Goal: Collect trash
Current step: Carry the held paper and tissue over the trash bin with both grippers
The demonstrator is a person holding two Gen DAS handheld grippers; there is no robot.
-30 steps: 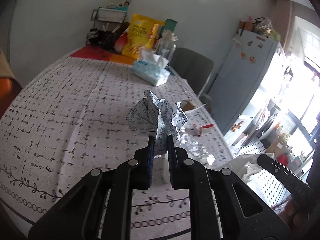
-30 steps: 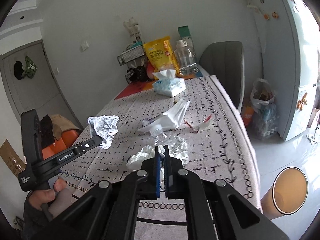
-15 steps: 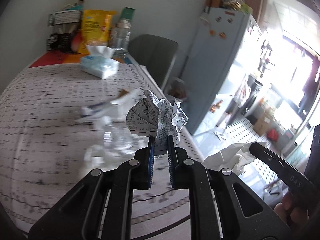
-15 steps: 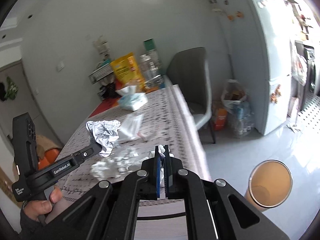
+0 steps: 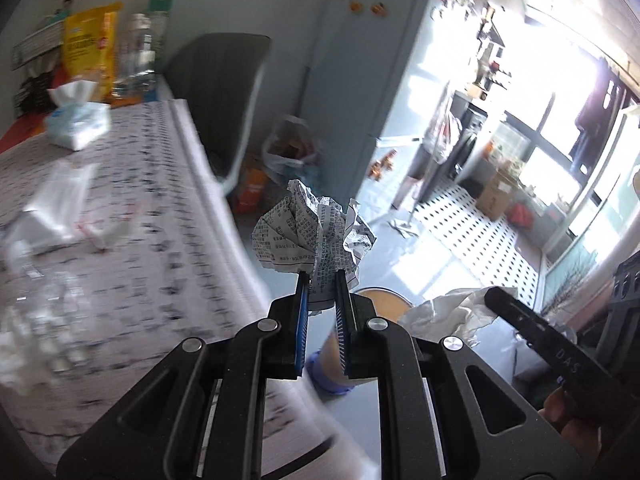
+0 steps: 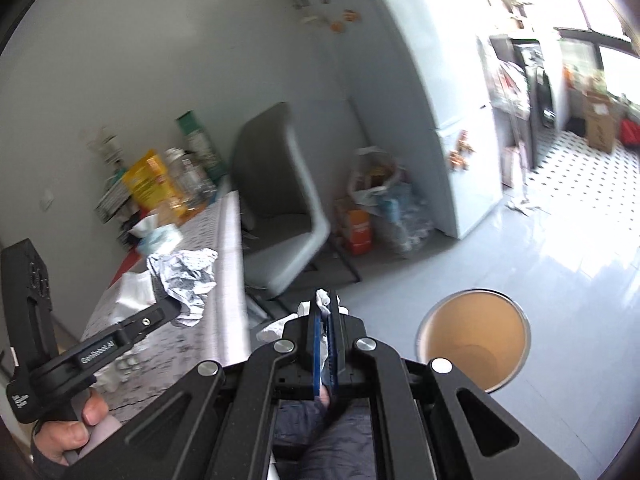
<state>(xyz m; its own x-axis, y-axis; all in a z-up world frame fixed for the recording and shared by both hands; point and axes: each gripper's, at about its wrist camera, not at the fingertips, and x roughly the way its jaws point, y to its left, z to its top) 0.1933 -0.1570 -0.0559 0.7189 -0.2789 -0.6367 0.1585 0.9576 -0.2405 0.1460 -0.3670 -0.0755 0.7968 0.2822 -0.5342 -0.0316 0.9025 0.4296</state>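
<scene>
My left gripper [image 5: 320,276] is shut on a crumpled printed paper ball [image 5: 310,236], held in the air past the table's right edge. It also shows in the right wrist view [image 6: 184,276]. My right gripper [image 6: 325,312] is shut on a white crumpled tissue [image 6: 326,300], which also shows in the left wrist view [image 5: 452,312]. A round tan trash bin [image 6: 474,340] stands on the floor, right of the right gripper; its rim [image 5: 380,294] shows just beyond the left fingers.
The table [image 5: 132,220] with patterned cloth carries a plastic bag [image 5: 52,208], crushed clear plastic [image 5: 44,300], a tissue pack [image 5: 76,120] and groceries at the back. A grey chair [image 6: 280,200], a fridge [image 6: 440,100] and bags on the floor [image 6: 380,208] stand beyond.
Both grippers have swung right, away from the table and out over the floor toward the bin, each still holding its trash.
</scene>
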